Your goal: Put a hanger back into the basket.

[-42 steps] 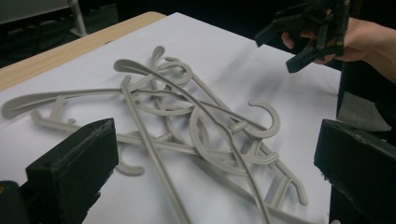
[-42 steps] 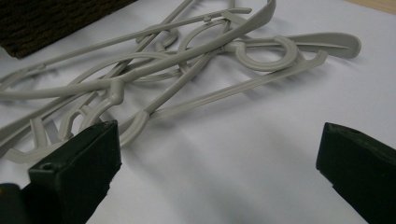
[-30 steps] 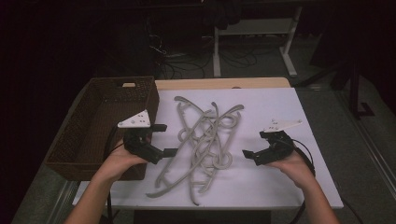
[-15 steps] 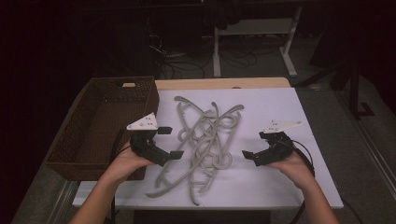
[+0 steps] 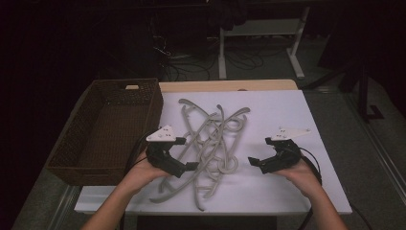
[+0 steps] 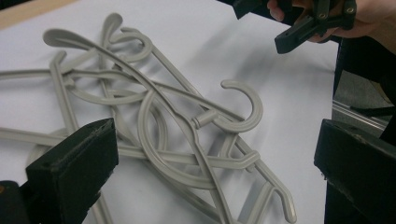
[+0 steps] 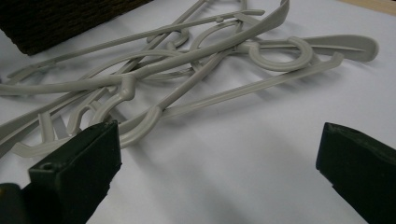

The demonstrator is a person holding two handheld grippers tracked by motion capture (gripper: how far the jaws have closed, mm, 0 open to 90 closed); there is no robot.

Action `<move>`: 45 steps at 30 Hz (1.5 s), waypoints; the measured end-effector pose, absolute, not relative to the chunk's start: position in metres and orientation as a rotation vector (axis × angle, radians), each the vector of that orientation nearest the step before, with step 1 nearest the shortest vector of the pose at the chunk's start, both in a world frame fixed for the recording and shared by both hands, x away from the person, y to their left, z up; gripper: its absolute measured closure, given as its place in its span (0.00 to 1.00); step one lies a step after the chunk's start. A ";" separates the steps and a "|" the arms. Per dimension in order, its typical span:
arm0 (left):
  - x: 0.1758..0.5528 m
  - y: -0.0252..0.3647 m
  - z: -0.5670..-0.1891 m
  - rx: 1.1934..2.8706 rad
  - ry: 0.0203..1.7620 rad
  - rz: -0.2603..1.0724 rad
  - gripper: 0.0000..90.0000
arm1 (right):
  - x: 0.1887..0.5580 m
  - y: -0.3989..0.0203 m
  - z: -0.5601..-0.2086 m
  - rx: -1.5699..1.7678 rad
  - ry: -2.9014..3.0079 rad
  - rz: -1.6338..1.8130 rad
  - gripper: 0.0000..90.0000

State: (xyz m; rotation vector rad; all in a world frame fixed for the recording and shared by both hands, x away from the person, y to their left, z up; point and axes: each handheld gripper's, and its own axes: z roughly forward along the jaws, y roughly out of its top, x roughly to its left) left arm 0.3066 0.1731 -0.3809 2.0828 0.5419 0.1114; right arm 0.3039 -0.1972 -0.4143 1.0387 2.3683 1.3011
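Note:
A tangled pile of several grey plastic hangers (image 5: 210,139) lies in the middle of the white table. My left gripper (image 5: 188,153) is open at the pile's left edge, its jaws over the nearest hanger arms. In the left gripper view the hangers (image 6: 154,116) lie between its wide jaws (image 6: 215,177) with nothing gripped. My right gripper (image 5: 258,152) is open just right of the pile, apart from it. In the right gripper view the hangers (image 7: 187,65) lie ahead of its spread jaws (image 7: 215,172), above bare table.
A dark wicker basket (image 5: 110,124) stands at the table's left, its corner (image 7: 56,18) also in the right gripper view. The other gripper (image 6: 303,23) appears at the top right of the left gripper view. White table surface (image 5: 297,115) lies right of the pile.
My left gripper has moved right, from beside the basket to the pile's left edge. The right gripper has stayed almost still. The hangers have not moved.

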 end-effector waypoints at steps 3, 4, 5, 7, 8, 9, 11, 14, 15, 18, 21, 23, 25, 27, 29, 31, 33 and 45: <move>0.306 0.171 -0.391 2.100 0.556 0.106 0.00 | 0.304 -0.195 -0.416 1.030 2.380 1.280 0.00; 0.306 0.171 -0.393 2.102 0.559 0.106 0.00 | 0.304 -0.195 -0.416 1.029 2.381 1.280 0.00; 0.306 0.171 -0.393 2.102 0.559 0.106 0.00 | 0.304 -0.195 -0.416 1.029 2.381 1.280 0.00; 0.305 0.169 -0.403 2.112 0.577 0.105 0.00 | 0.303 -0.196 -0.417 1.035 2.383 1.277 0.00; 0.305 0.168 -0.405 2.117 0.579 0.109 0.00 | 0.304 -0.196 -0.418 1.036 2.384 1.277 0.00; 0.305 0.168 -0.408 2.122 0.583 0.109 0.00 | 0.304 -0.196 -0.419 1.037 2.383 1.275 0.00; 0.304 0.166 -0.413 2.133 0.586 0.103 0.00 | 0.304 -0.196 -0.419 1.035 2.385 1.274 0.00; 0.304 0.164 -0.422 2.164 0.581 0.096 0.03 | 0.304 -0.196 -0.420 1.035 2.389 1.268 0.00; 0.305 0.163 -0.425 2.169 0.585 0.087 0.03 | 0.304 -0.196 -0.420 1.033 2.390 1.265 0.00; 0.304 0.160 -0.431 2.204 0.595 0.100 0.05 | 0.305 -0.195 -0.421 1.032 2.396 1.255 0.00; 0.303 0.158 -0.435 2.238 0.595 0.128 0.07 | 0.304 -0.195 -0.421 1.030 2.397 1.251 0.00; 0.304 0.157 -0.438 2.251 0.596 0.130 0.11 | 0.304 -0.195 -0.421 1.031 2.396 1.250 0.00; 0.304 0.155 -0.441 2.266 0.604 0.124 0.15 | 0.304 -0.195 -0.421 1.032 2.396 1.251 0.00; 0.304 0.153 -0.444 2.282 0.605 0.120 0.16 | 0.304 -0.196 -0.421 1.032 2.395 1.252 0.00; 0.305 0.152 -0.447 2.296 0.612 0.121 0.18 | 0.304 -0.195 -0.421 1.031 2.398 1.251 0.00; 0.305 0.151 -0.448 2.304 0.615 0.118 0.21 | 0.305 -0.195 -0.422 1.032 2.398 1.248 0.00; 0.306 0.149 -0.450 2.317 0.623 0.114 0.24 | 0.305 -0.195 -0.422 1.032 2.399 1.246 0.00; 0.310 0.145 -0.455 2.340 0.677 0.130 0.43 | 0.305 -0.196 -0.422 1.031 2.398 1.244 0.00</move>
